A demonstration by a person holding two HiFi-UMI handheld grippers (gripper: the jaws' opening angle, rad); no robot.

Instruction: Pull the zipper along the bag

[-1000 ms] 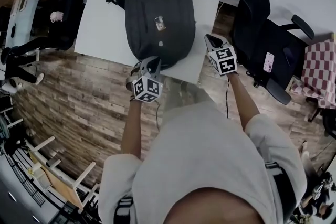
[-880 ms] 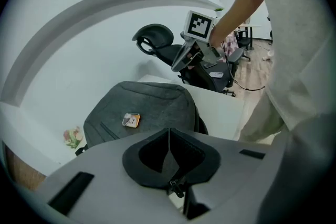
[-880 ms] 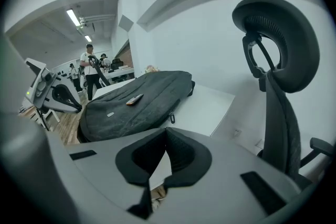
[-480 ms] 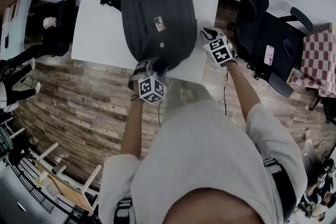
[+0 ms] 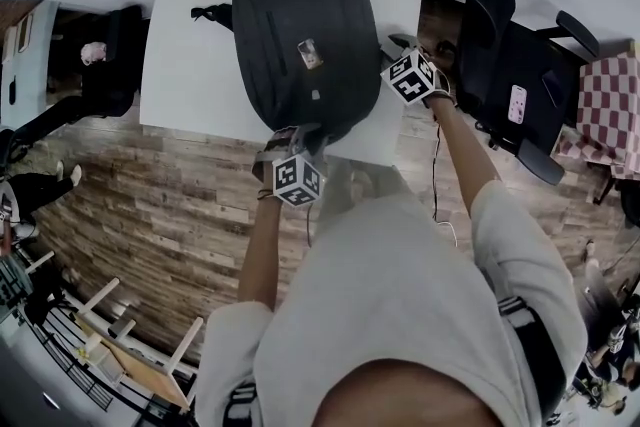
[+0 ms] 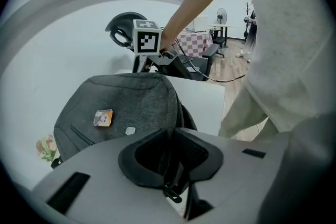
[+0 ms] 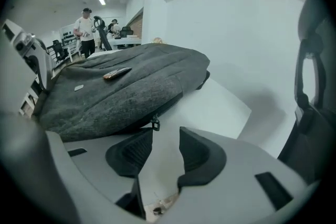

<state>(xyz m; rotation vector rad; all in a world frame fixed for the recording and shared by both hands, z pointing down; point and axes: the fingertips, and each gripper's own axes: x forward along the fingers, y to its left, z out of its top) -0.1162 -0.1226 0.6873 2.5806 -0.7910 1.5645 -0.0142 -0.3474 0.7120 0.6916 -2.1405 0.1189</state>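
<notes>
Nothing pulled yet: your left gripper [image 6: 172,136] just closed on the dark grey fabric backpack [image 6: 126,102]'s edge; your right gripper [image 7: 165,136] just opened, empty, near the small black zipper pull [image 7: 155,123].

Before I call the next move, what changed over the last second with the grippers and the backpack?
The right gripper moved in toward the right side of the backpack; its jaws have just been opening, empty, with a zipper pull just ahead. The left gripper kept to the backpack's near end, and its jaws have just been closing on the fabric there. The backpack stayed on the table.
</notes>
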